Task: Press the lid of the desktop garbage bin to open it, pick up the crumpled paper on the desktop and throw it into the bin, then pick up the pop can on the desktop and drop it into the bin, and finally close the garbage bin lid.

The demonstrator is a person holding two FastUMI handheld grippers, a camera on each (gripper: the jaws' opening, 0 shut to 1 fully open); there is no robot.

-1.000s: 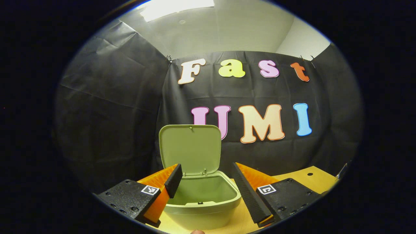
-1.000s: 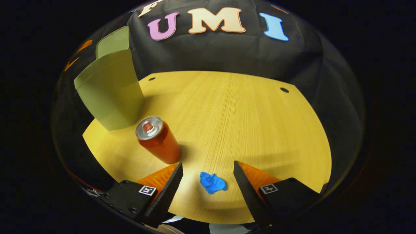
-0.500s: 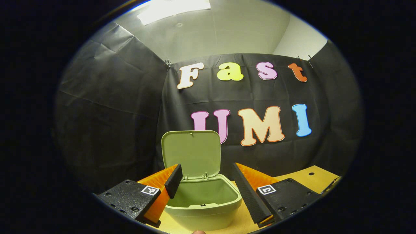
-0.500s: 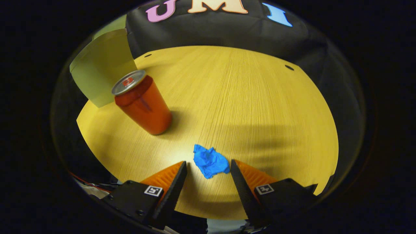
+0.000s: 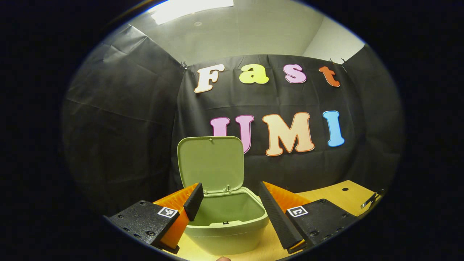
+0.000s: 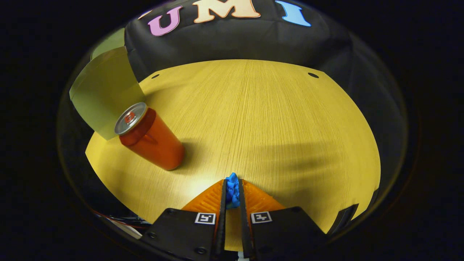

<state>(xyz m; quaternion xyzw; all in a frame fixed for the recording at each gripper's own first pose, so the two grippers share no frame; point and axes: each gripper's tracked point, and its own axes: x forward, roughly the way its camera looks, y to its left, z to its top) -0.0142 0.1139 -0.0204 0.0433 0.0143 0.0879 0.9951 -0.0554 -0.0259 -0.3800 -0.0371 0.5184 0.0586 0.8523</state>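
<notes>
Right gripper jaws clenched on crumpled paper; left gripper jaws wide apart

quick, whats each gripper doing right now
Left gripper: open, holding nothing, fingers on either side of the open bin.
Right gripper: shut on the crumpled paper, just above the table.

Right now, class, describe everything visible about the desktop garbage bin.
The garbage bin is pale green, plastic-looking, with rounded corners. Its hinged lid stands upright and open, showing no contents in the part of the inside in view. It sits on the wooden table, just beyond the open left gripper. The red can stands close by.
</notes>
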